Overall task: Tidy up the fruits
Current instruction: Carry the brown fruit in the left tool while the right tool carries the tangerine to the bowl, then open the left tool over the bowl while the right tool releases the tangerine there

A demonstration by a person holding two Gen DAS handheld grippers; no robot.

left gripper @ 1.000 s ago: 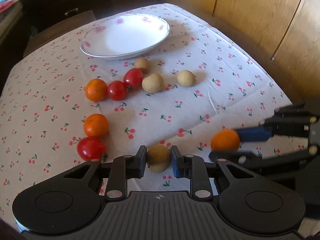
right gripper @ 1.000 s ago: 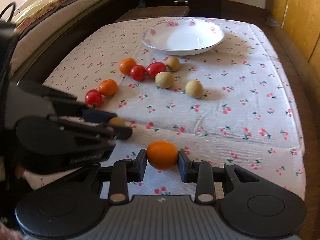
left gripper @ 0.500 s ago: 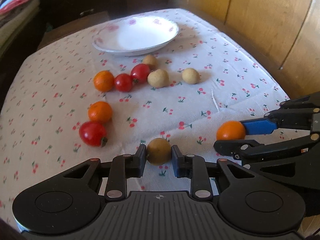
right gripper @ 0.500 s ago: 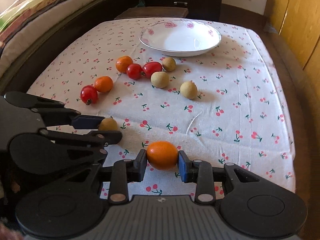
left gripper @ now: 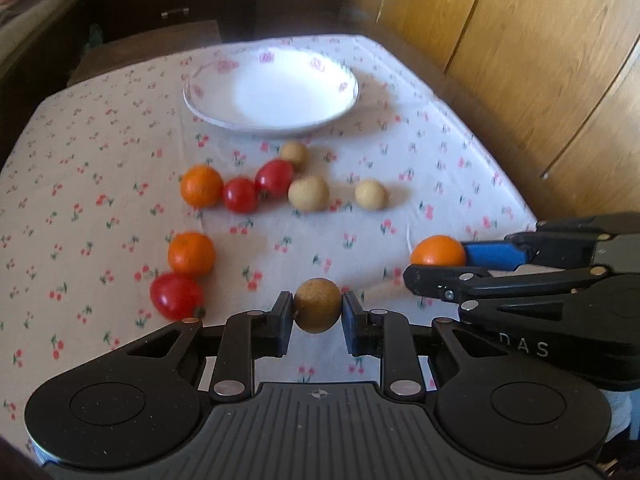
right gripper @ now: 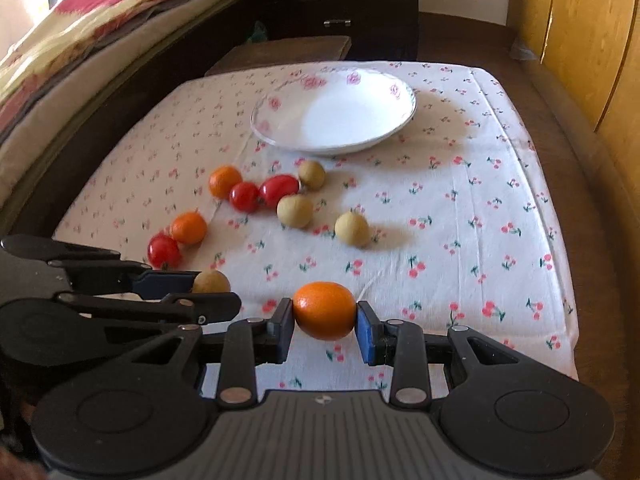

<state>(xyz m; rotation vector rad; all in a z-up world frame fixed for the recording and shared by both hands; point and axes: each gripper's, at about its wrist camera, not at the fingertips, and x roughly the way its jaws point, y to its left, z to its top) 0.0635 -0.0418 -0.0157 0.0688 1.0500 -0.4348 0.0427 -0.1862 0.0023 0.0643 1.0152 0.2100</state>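
My left gripper [left gripper: 318, 314] is shut on a round brown fruit [left gripper: 318, 305] and holds it above the near part of the table. My right gripper [right gripper: 324, 322] is shut on an orange [right gripper: 324, 310], also lifted; it shows in the left wrist view [left gripper: 438, 251] to the right of my left gripper. An empty white plate [left gripper: 340, 68] with pink flowers sits at the far side. Between plate and grippers lie two oranges [left gripper: 201, 186] [left gripper: 191, 254], three red tomatoes [left gripper: 176, 295] and three pale brown fruits [left gripper: 308, 193] on the cherry-print cloth.
Wooden cabinet doors [left gripper: 520, 60] run along the right of the table [right gripper: 520, 208]. A bed with a patterned blanket [right gripper: 80, 32] stands to the left. A dark dresser [right gripper: 340, 4] and a low wooden stool [right gripper: 280, 52] are behind the far edge.
Both grippers have lifted and moved forward toward the plate with their fruits held. The fruits on the cloth have not moved.
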